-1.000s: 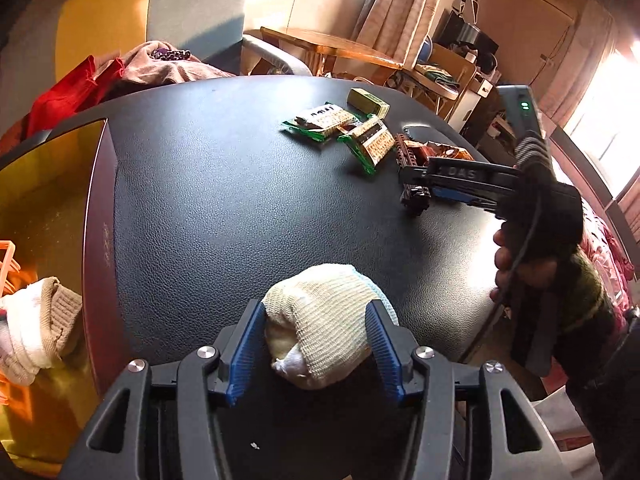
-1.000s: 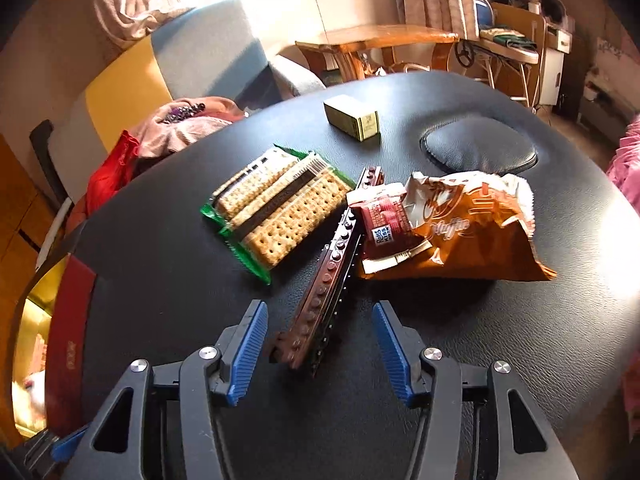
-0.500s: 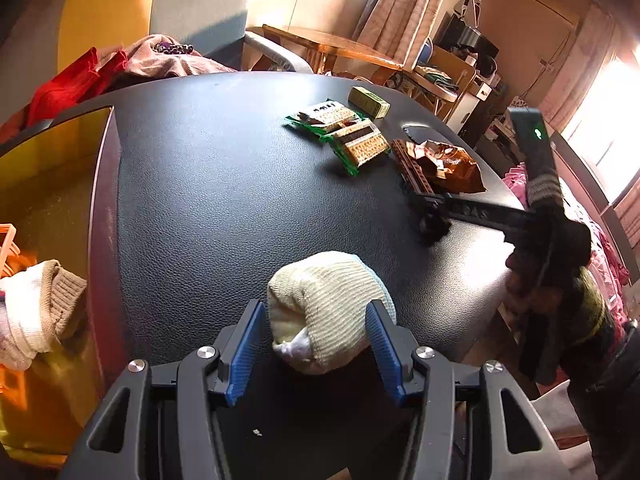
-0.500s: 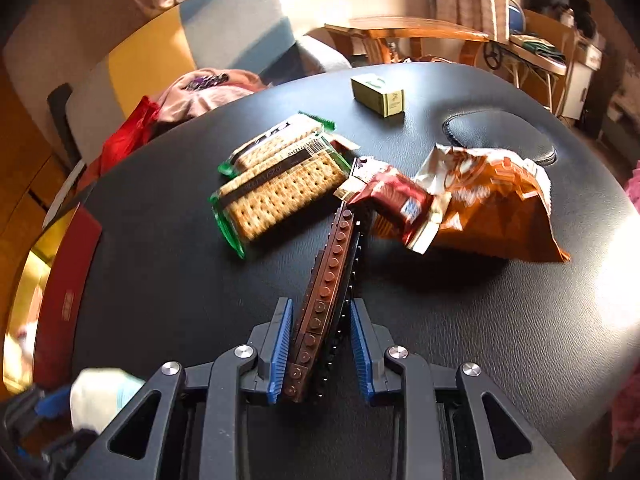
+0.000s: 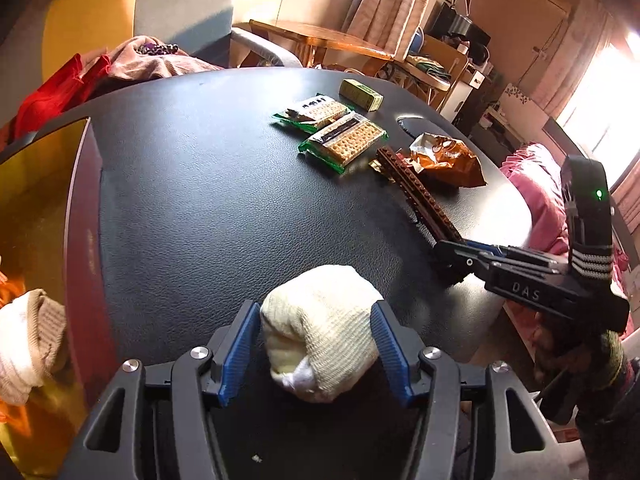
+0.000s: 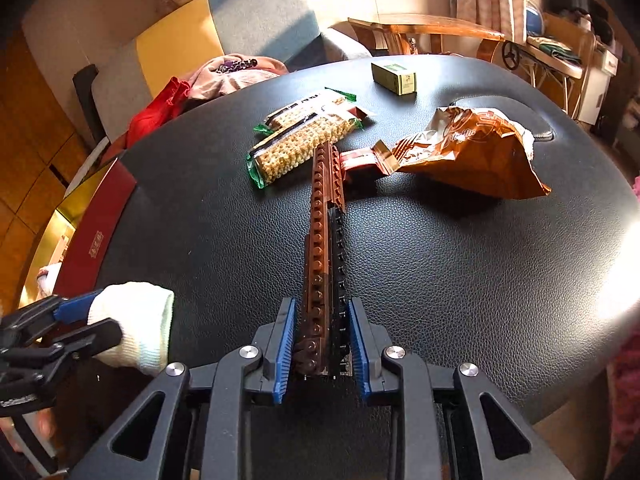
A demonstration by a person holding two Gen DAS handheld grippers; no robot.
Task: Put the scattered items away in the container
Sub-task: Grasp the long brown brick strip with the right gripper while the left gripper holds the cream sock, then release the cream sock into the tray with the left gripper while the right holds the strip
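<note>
Sunlight is falling across a black table (image 5: 208,200) where the scattered things are lying. The left gripper (image 5: 316,350) is framing a rolled cream sock (image 5: 320,332) near the table's front edge; its jaws have just been opening wider, and the blue pads (image 5: 240,344) are sitting right beside the sock's sides, though whether they are pressing it cannot be told. The right gripper (image 6: 320,344) is clenching the near end of a long brown brick strip (image 6: 322,240), having just been closing on it. The strip's far end is reaching up between two cracker packs (image 6: 296,144) and a crumpled orange snack bag (image 6: 476,152). A small green box (image 6: 394,77) is sitting farther back. The container (image 5: 44,216), red-rimmed with a yellow inside, is standing at the table's left edge, with socks (image 5: 28,344) in it.
</note>
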